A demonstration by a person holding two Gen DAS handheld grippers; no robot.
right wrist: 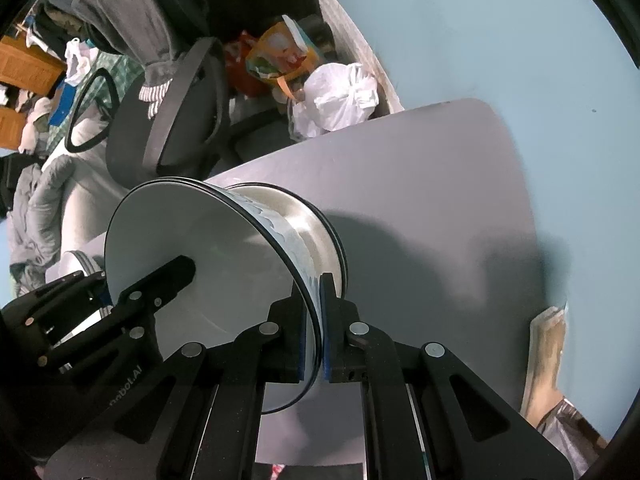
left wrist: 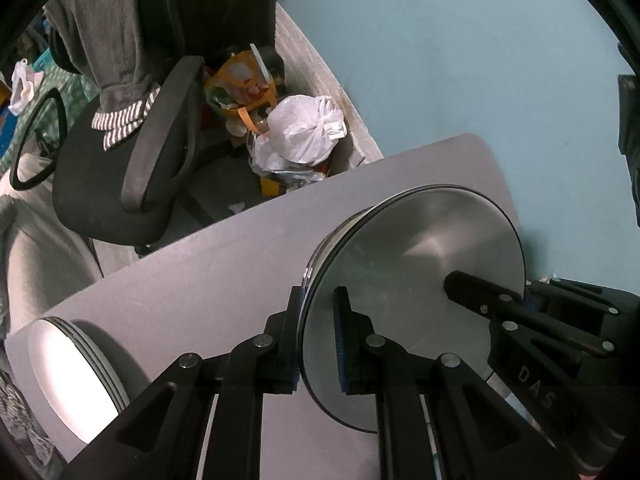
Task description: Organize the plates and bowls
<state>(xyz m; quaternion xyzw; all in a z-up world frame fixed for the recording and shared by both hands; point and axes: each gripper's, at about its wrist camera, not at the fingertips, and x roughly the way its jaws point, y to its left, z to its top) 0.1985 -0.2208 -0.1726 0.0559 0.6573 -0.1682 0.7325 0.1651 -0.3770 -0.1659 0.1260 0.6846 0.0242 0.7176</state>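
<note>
Both hand-held grippers [left wrist: 318, 336] [right wrist: 314, 328] clamp one bowl [right wrist: 192, 256] — rims edge-on.

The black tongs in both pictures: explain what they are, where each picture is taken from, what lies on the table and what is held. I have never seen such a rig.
There is no robot. A person holds a pair of tongs in each hand, and each pair carries a wide-angle camera looking along its fingers. One picture comes from the left tongs, the other from the right tongs. Both pairs are shut on opposite sides of one white bowl, so each camera also sees the other pair. On the grey table lies a stack of plates. An office chair stands behind.
</note>
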